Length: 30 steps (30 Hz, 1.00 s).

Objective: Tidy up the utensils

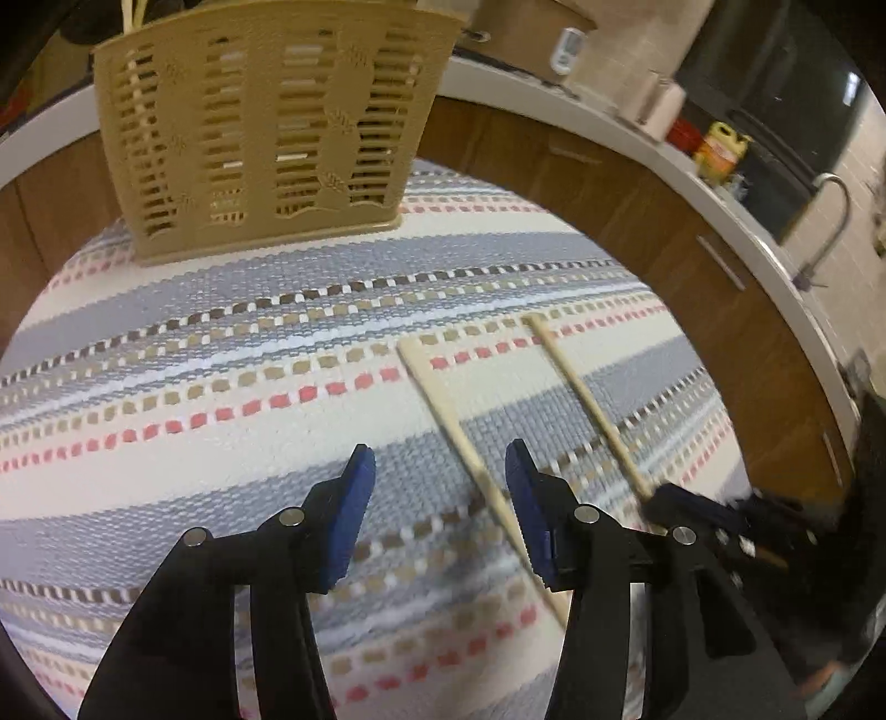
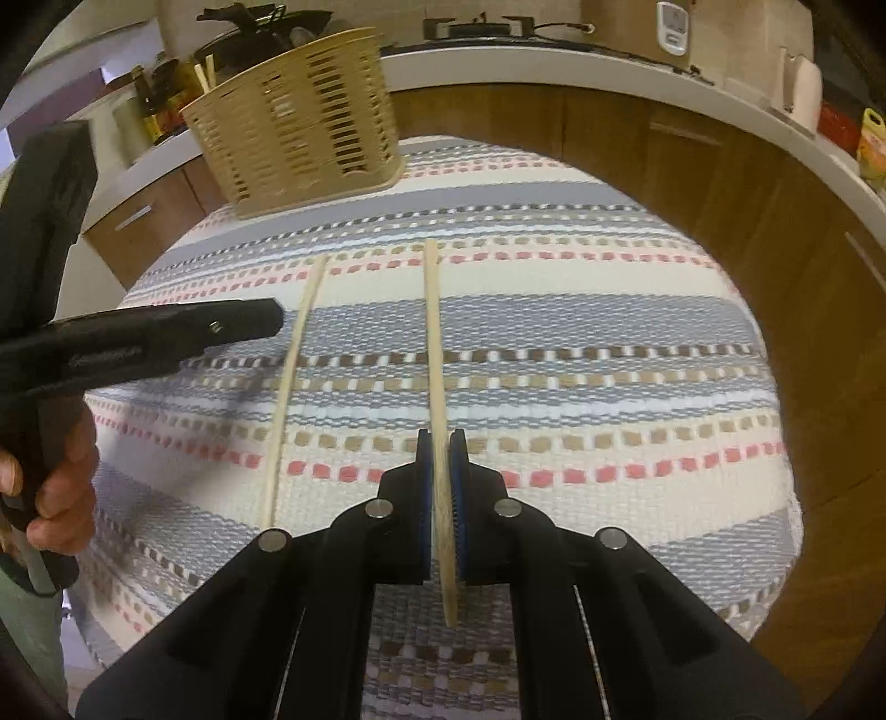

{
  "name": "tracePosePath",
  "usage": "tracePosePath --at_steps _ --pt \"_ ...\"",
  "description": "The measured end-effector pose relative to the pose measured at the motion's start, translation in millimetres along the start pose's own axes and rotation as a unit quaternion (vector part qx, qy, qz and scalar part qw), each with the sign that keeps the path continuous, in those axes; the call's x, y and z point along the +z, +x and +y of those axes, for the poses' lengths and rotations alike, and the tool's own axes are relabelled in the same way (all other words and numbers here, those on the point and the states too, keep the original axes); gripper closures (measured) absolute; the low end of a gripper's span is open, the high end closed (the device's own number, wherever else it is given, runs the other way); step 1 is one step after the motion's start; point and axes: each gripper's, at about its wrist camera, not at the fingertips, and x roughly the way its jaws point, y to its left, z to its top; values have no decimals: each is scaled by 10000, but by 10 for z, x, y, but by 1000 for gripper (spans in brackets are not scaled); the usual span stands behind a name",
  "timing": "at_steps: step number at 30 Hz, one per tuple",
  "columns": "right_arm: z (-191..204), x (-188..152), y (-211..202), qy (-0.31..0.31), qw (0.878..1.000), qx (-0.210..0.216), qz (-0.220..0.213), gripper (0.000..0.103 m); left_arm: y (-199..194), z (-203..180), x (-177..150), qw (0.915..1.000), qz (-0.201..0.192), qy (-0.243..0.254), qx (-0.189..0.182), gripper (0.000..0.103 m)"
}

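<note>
A tan slotted utensil basket [image 1: 271, 122] stands at the far edge of the striped cloth; it also shows in the right wrist view [image 2: 299, 116] with two sticks inside. My left gripper [image 1: 440, 471] is open and empty above the cloth. A wooden chopstick [image 1: 459, 432] lies on the cloth just beside its right finger. My right gripper [image 2: 441, 448] is shut on a second wooden chopstick [image 2: 433, 332], which points toward the far side; it shows in the left wrist view [image 1: 587, 399]. The loose chopstick [image 2: 290, 365] lies to the left of the held one.
The striped woven cloth [image 1: 221, 343] covers the table. Behind it run wooden cabinets [image 2: 692, 166] under a white counter with bottles, a timer [image 2: 673, 25] and a faucet [image 1: 830, 221]. The left gripper's body [image 2: 138, 338] and the person's hand reach in from the left.
</note>
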Motion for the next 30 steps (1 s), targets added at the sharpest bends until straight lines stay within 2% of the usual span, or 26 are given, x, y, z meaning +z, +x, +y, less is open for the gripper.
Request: tracePosePath --at_steps 3,4,6,7,9,10,13,18,19,21,22,25,26,28,29,30 --pt "-54 -18 -9 43 10000 -24 36 98 115 -188 51 9989 -5 238 414 57" --pt "-65 -28 -16 48 10000 -19 39 98 148 -266 53 9972 38 408 625 66" --pt "-64 -29 -28 45 10000 -27 61 98 224 -455 24 9869 91 992 1271 81" --pt "-74 -41 -40 50 10000 -23 68 98 227 -499 6 9845 93 1142 1330 90" --pt "-89 -47 -42 110 9999 36 96 98 206 -554 -47 9809 182 1390 1345 95" --pt "-117 -44 -49 200 9996 130 127 98 173 -539 -70 9818 256 1404 1256 97" --pt "-181 -50 -56 365 9985 338 213 98 71 -467 -150 9862 389 1338 893 100" --pt "-236 23 -44 392 9962 627 461 94 -83 -217 -247 9901 513 1121 675 99" --pt "-242 61 -34 406 9950 745 528 87 -136 -164 -260 9906 526 1064 681 99" --pt "-290 187 -33 459 9918 1009 641 62 -178 -103 -251 9910 548 986 715 98" --pt "-306 254 -32 441 9920 1006 625 43 -186 -73 -225 9916 562 929 698 98" --pt "-269 471 -18 -1 9947 819 625 45 -187 57 -117 9936 661 733 547 98" --pt "-267 547 21 -81 9939 844 705 54 -201 94 -86 9941 720 675 449 97" --pt "-297 664 149 -70 9906 949 978 63 -237 174 -55 9939 875 607 285 87" --pt "-299 706 212 -61 9886 1015 1107 68 -237 183 -26 9936 916 608 260 86" --pt "-302 750 289 -46 9871 1021 1233 69 -237 182 -3 9932 935 631 279 82"
